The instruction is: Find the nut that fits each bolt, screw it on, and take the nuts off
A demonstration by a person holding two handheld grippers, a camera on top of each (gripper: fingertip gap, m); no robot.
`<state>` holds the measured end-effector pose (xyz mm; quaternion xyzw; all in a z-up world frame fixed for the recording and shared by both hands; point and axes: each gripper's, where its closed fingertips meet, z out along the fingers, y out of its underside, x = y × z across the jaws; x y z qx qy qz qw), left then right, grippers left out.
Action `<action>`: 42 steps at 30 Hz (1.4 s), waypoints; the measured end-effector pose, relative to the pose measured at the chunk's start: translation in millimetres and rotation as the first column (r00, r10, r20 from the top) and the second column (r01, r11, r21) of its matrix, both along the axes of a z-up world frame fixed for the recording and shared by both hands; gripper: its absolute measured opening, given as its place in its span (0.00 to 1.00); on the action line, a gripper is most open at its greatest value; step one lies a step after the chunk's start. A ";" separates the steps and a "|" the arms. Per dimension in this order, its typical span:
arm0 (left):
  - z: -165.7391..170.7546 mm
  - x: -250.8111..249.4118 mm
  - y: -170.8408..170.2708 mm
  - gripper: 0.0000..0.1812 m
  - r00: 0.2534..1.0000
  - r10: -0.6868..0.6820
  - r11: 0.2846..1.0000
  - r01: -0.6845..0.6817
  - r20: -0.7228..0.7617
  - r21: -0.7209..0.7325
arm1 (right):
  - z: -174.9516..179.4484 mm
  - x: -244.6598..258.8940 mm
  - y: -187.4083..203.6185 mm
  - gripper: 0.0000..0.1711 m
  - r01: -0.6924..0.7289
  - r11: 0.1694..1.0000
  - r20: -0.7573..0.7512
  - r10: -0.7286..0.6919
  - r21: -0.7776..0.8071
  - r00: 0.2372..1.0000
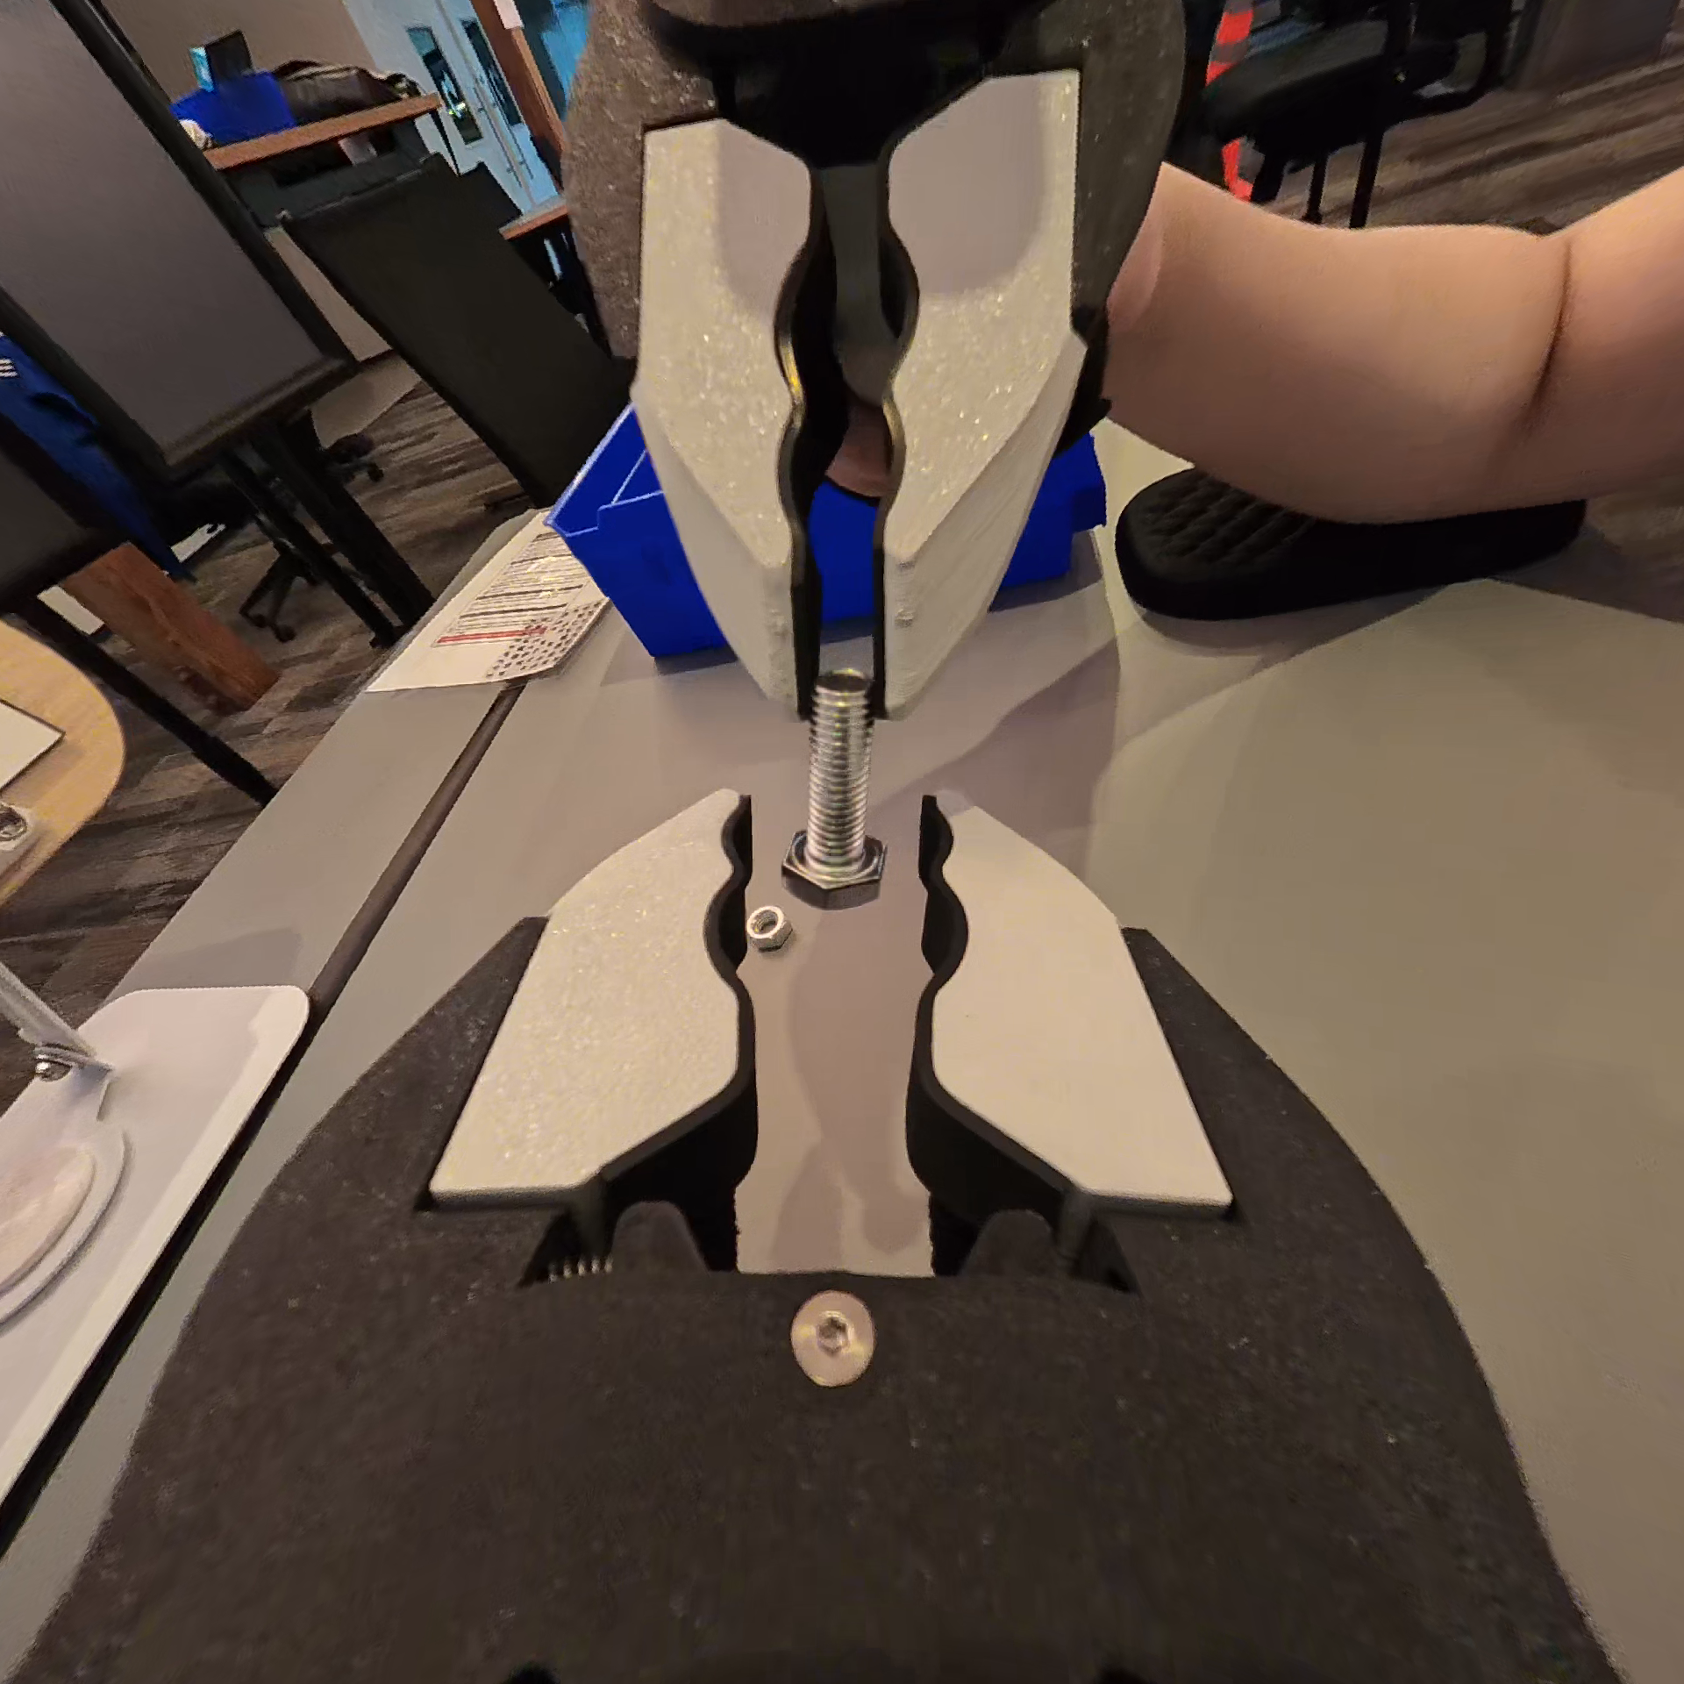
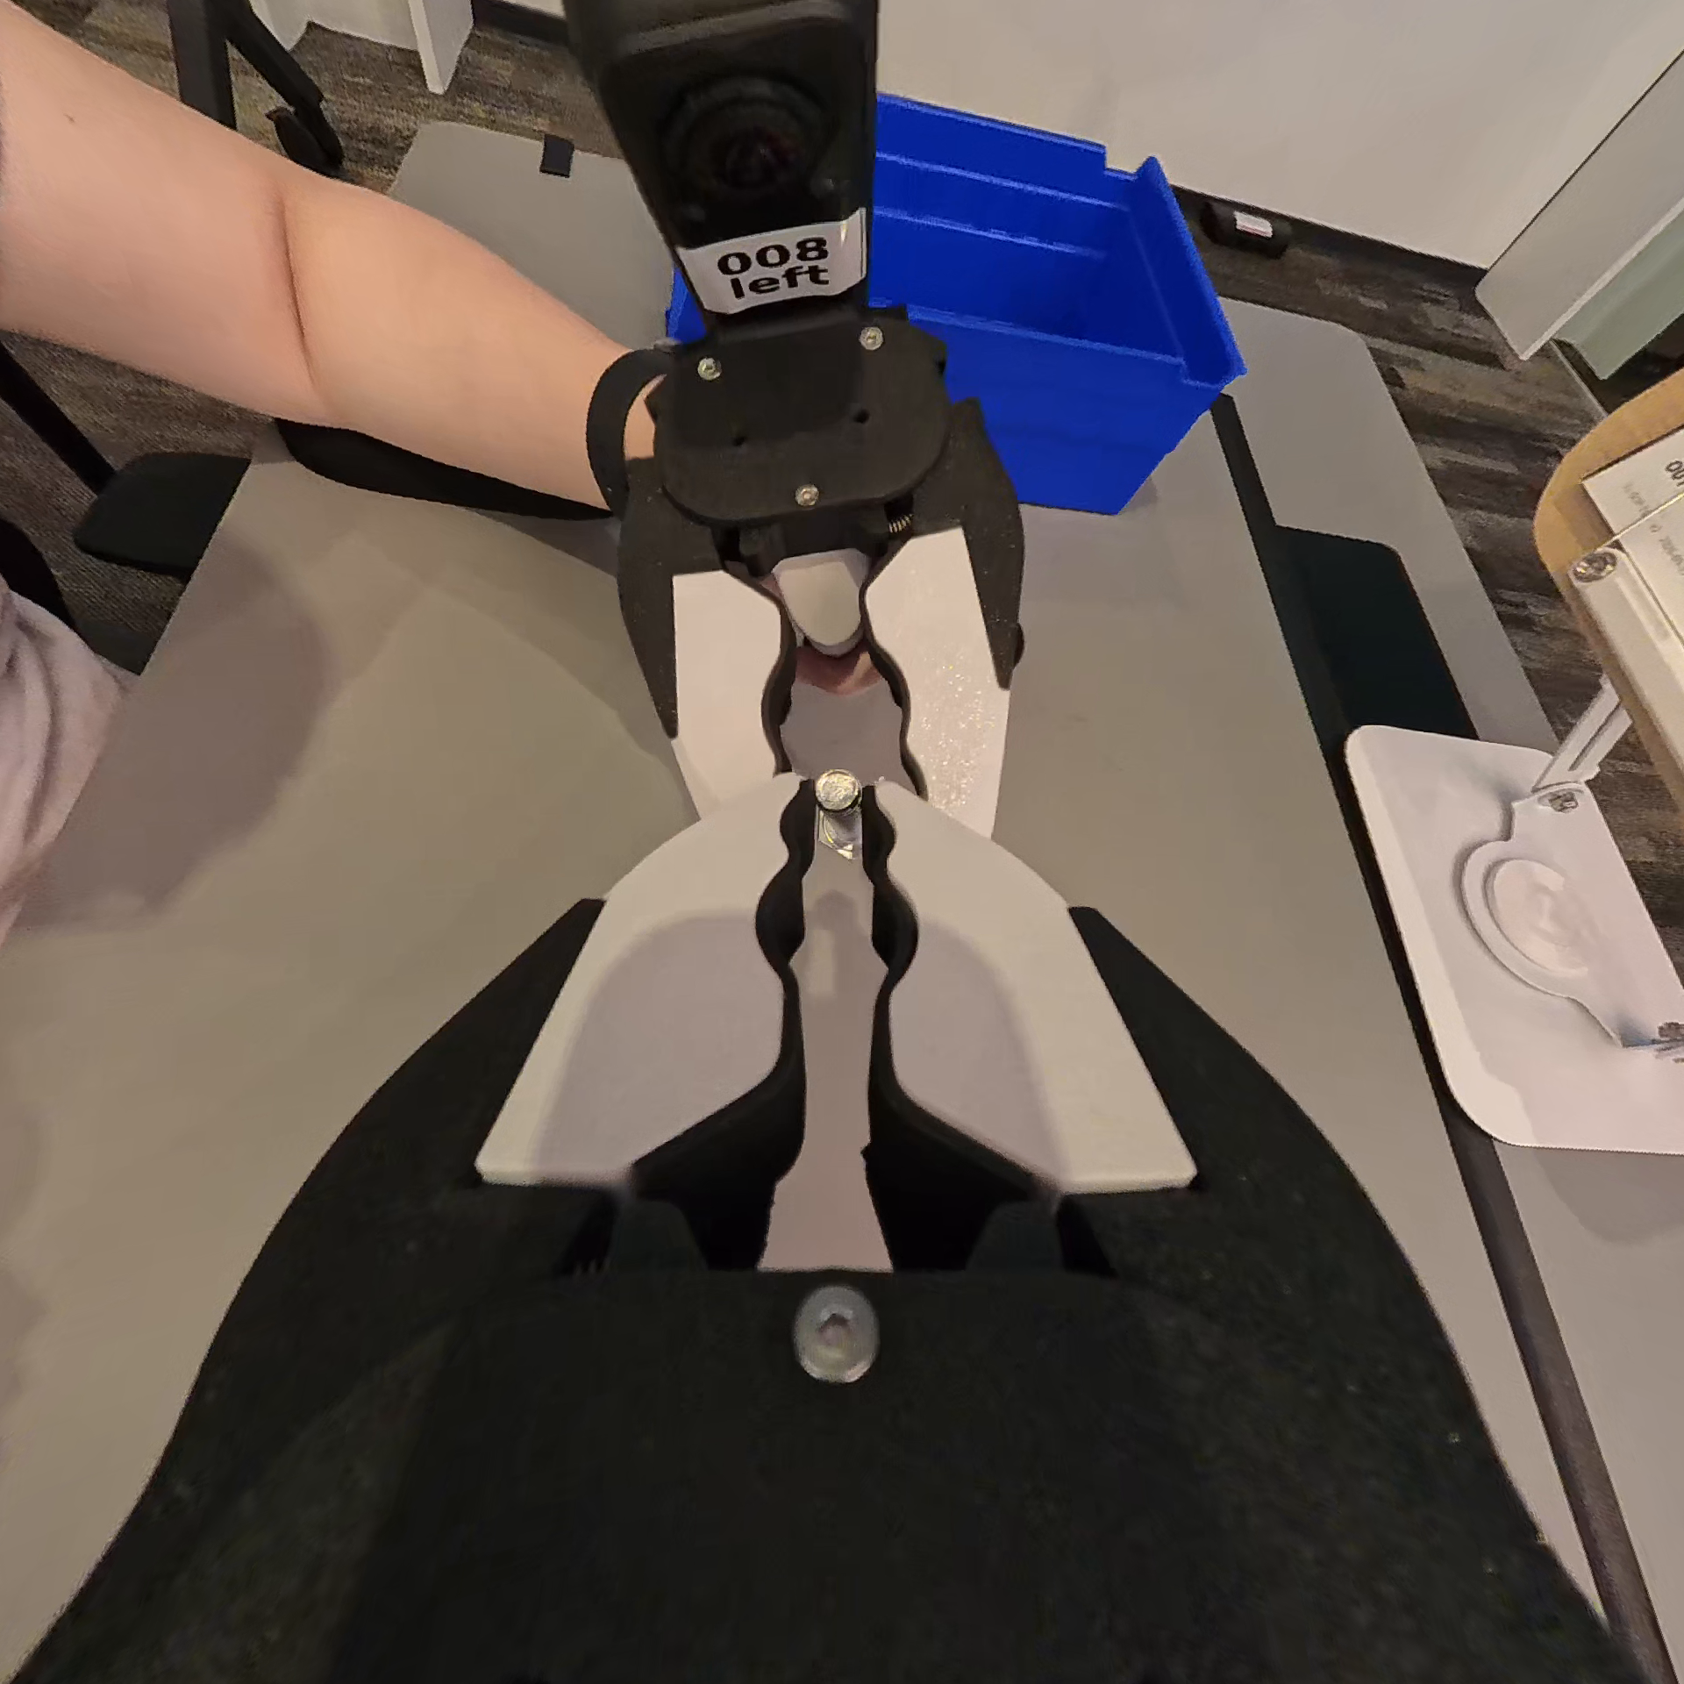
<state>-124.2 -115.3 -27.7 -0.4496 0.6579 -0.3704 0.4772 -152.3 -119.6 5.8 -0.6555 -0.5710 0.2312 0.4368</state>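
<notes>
A grey table (image 2: 1139, 820) is seen under everything. A blue plastic bin (image 2: 1048, 301) is placed at its far edge. A printed sheet (image 1: 510, 610) is laid flat beside the bin in the left wrist view. A white flat base plate (image 2: 1549, 939) with a slanted metal stand is set at the right. A black padded rest (image 1: 1321, 556) is seen near the bin. Office chairs (image 1: 456, 301) are stood beyond the table.

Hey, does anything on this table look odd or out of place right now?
Nothing is spilled or broken. The bolt stands upright on its head, its tip pinched by the right gripper. One small nut lies loose on the table beside the bolt head, between the open fingers of the left gripper.
</notes>
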 end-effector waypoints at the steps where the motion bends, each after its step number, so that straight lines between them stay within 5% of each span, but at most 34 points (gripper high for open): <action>1: -1.5 0.5 -0.8 0.18 1.000 0.000 1.000 0.000 -0.007 0.011 | -0.7 -0.3 -0.8 0.05 -0.002 1.000 0.006 0.002 -0.001 1.000; 9: -7.5 2.1 -3.6 0.09 1.000 -0.014 1.000 0.014 -0.026 0.010 | 0.6 -1.6 -4.8 0.05 -0.022 1.000 0.009 0.022 0.004 1.000; 26: -3.0 3.0 -4.7 0.08 1.000 -0.009 1.000 0.009 -0.005 -0.007 | 3.1 0.1 -4.3 0.06 -0.034 0.999 -0.031 0.033 -0.019 0.999; 32: 2.0 -1.8 10.3 0.08 0.999 0.045 0.999 -0.045 0.017 0.000 | 14.1 18.5 13.7 0.14 0.058 0.998 -0.077 -0.055 0.036 0.995; 37: 6.7 -10.4 31.0 0.08 0.993 0.111 0.994 -0.110 0.031 -0.017 | -50.8 59.9 55.0 0.14 0.242 0.968 0.119 -0.233 -0.068 0.965; 42: 17.9 -17.5 41.6 0.08 0.988 0.136 0.989 -0.130 0.073 -0.076 | -132.1 89.2 64.2 0.12 0.351 0.911 0.400 -0.246 -0.215 0.883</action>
